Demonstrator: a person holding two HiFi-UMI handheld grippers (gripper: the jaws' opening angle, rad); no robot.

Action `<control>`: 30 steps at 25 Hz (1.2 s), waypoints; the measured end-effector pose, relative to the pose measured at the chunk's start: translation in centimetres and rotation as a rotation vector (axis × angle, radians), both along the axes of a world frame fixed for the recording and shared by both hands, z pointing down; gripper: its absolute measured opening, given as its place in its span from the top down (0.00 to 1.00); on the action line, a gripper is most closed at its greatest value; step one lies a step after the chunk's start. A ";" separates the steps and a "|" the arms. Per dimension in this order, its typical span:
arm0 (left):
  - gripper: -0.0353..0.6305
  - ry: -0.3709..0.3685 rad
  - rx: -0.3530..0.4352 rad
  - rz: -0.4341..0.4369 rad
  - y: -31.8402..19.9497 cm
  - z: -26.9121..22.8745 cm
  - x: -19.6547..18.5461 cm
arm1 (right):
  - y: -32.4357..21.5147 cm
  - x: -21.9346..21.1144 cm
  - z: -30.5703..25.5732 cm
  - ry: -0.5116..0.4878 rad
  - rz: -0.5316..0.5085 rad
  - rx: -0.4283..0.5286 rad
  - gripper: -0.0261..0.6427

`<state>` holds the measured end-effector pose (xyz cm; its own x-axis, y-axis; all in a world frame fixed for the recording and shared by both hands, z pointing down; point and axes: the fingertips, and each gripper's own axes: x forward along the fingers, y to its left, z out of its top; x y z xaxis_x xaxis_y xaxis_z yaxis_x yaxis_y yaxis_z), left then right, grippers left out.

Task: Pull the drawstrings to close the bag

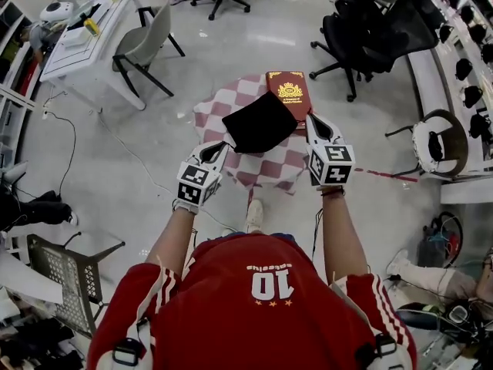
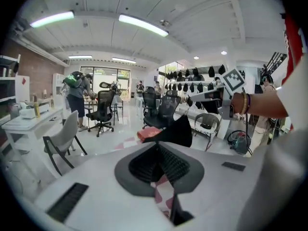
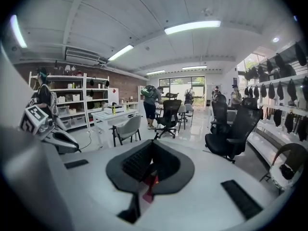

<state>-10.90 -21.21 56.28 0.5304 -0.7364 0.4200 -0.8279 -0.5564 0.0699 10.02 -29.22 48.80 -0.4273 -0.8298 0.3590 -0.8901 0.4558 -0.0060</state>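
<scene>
Both bare forearms reach straight out from the body, roughly side by side, each hand holding its tool over the desk (image 1: 266, 172) with the pink-and-white checked cloth. The left claw (image 1: 219, 151) angles in to the right, and its jaws are pinched together on a thin drawstring (image 1: 226, 142) at the near left corner of the black bag (image 1: 260, 122). The bag hangs just above the cloth between the two tools. The right claw (image 1: 313, 122) points away from the person, right against the bag's right edge. Its jaws are closed too, but I can't spot any cord in them from its own view.

For writing, the red jersey (image 1: 262, 314) has a big white "10". The line above it is too small to read. The red book (image 1: 290, 91) at the far side of the desk has a gold emblem, but its text isn't legible.
</scene>
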 end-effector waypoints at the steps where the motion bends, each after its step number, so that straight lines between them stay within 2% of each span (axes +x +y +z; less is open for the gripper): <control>1: 0.91 0.009 0.029 -0.015 -0.2 -1.5 -0.6 | 0.5 0.1 -0.9 -0.008 0.002 0.013 0.93; 8: 0.92 0.082 0.154 -0.092 -1.0 -9.3 -4.0 | 4.1 0.8 -5.7 -0.002 0.024 0.101 0.93; 14: 0.92 0.111 0.237 -0.146 -0.7 -14.3 -6.3 | 6.2 2.7 -8.5 -0.017 0.108 0.149 0.93; 23: 0.92 0.095 0.297 -0.238 0.1 -18.1 -9.4 | 8.5 5.9 -10.8 0.006 0.254 0.185 0.94; 30: 0.92 0.059 0.301 -0.291 0.5 -18.5 -10.7 | 9.3 7.3 -10.6 0.052 0.350 0.178 0.94</control>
<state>-21.64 -20.75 37.78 0.2991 -0.9441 0.1387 -0.9529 -0.3031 -0.0076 17.31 -19.89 38.21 -0.0929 -0.9733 0.2101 -0.9889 0.1149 0.0948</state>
